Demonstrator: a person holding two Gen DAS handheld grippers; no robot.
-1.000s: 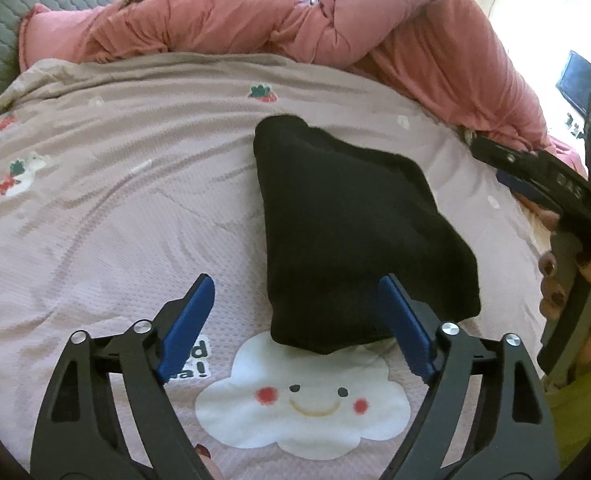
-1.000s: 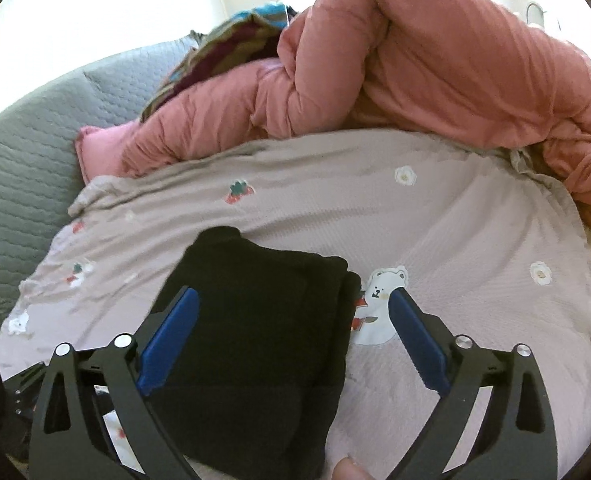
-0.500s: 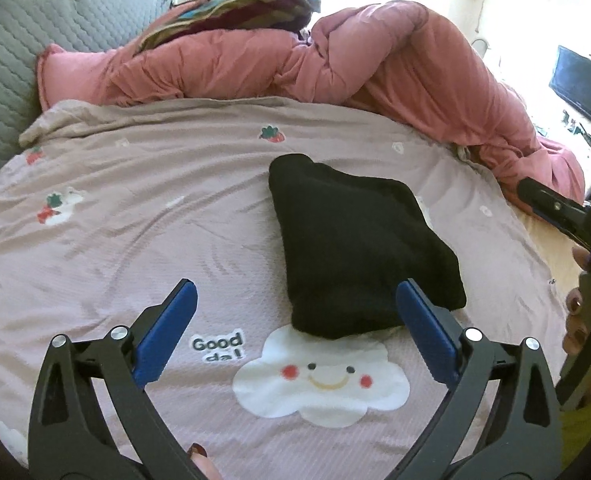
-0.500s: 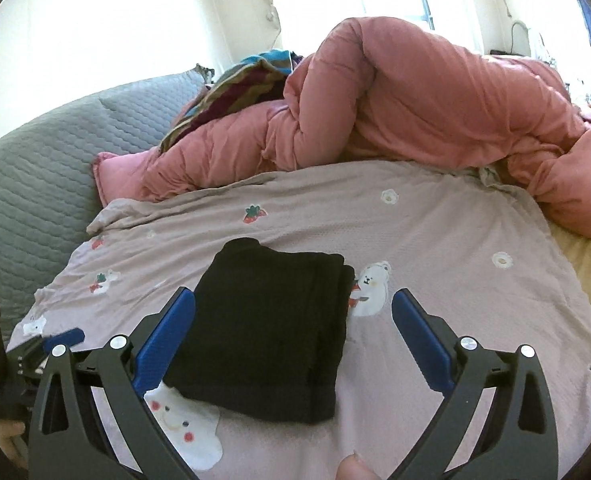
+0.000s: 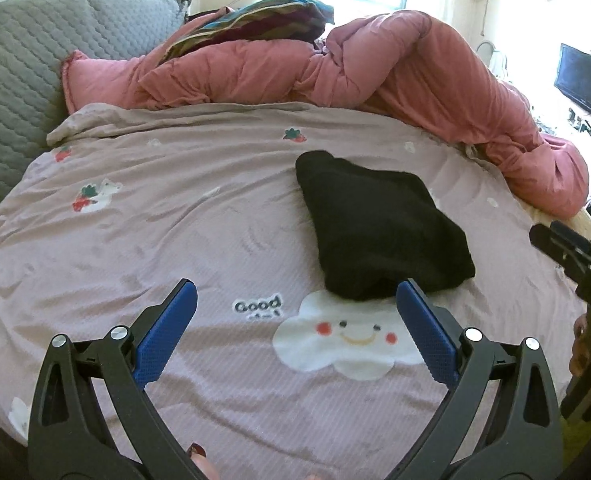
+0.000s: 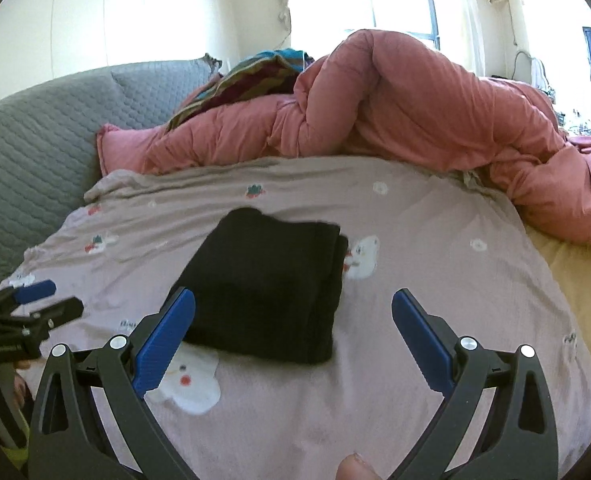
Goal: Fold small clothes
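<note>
A folded black garment (image 5: 379, 224) lies flat on the mauve printed bedspread (image 5: 155, 216); in the right wrist view the same black garment (image 6: 267, 284) sits just ahead and left of centre. My left gripper (image 5: 295, 292) is open, hovering short of the garment's near edge with nothing between its blue pads. My right gripper (image 6: 293, 300) is open too, above the garment's near side and holding nothing. Each gripper shows at the edge of the other's view: the right gripper (image 5: 551, 240) and the left gripper (image 6: 51, 300).
A bulky pink duvet (image 5: 375, 68) is heaped along the far side of the bed, with a striped cloth (image 5: 255, 24) on top. A grey quilted headboard (image 5: 19, 80) stands at the left. A dark screen (image 5: 583, 84) sits far right.
Both grippers have pulled back from the black garment, which now lies farther off and untouched. The left jaws spread wider than a second ago.
</note>
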